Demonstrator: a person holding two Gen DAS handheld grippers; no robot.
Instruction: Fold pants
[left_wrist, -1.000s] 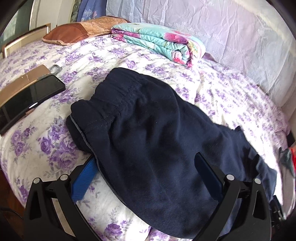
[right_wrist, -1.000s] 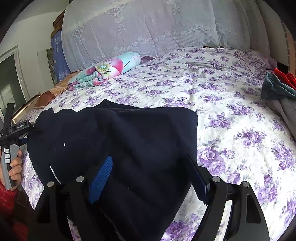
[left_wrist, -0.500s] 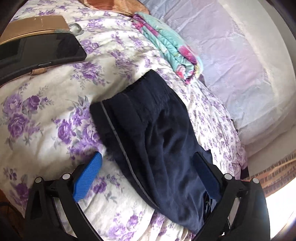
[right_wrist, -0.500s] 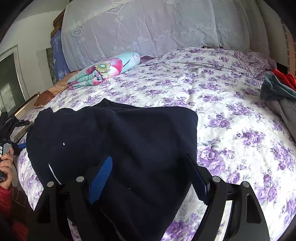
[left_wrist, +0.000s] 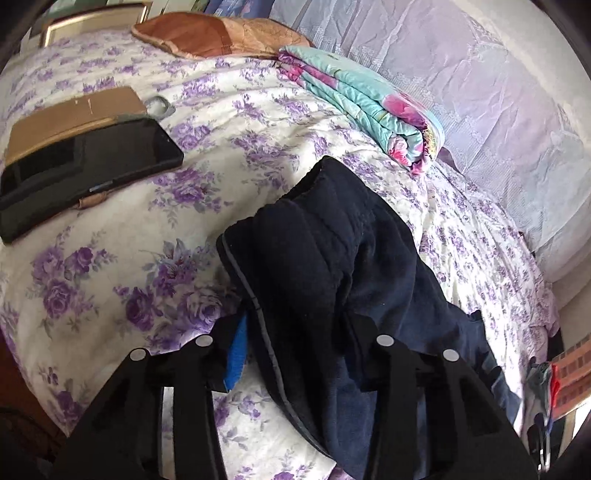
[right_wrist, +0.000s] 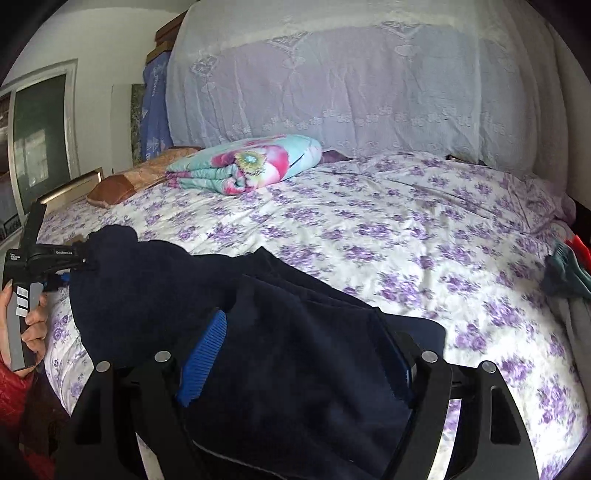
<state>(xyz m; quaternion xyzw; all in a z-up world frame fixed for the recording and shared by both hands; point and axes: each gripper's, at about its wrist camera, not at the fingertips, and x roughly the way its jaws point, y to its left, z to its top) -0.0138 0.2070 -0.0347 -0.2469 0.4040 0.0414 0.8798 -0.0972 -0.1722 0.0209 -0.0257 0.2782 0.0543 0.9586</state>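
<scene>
Dark navy pants (left_wrist: 332, 266) lie bunched on the floral bed (left_wrist: 110, 258), waistband toward the head of the bed. My left gripper (left_wrist: 295, 354) has closed its fingers on the waistband edge; the cloth fills the gap between the pads. In the right wrist view the pants (right_wrist: 295, 369) drape across my right gripper (right_wrist: 295, 354), whose fingers stand wide with cloth lying between and over them. The left gripper (right_wrist: 70, 273) shows at the far left of that view, gripping the raised waistband.
A black tablet (left_wrist: 85, 173) lies on a brown board (left_wrist: 74, 114) at the left. A folded floral quilt (left_wrist: 369, 107) and a brown pillow (left_wrist: 207, 33) lie near the headboard. Other clothes (right_wrist: 565, 269) lie at the bed's right edge.
The left gripper's fingers have come together on the waistband edge and lifted it, bunching the pants. The right gripper has stayed wide with the cloth over it.
</scene>
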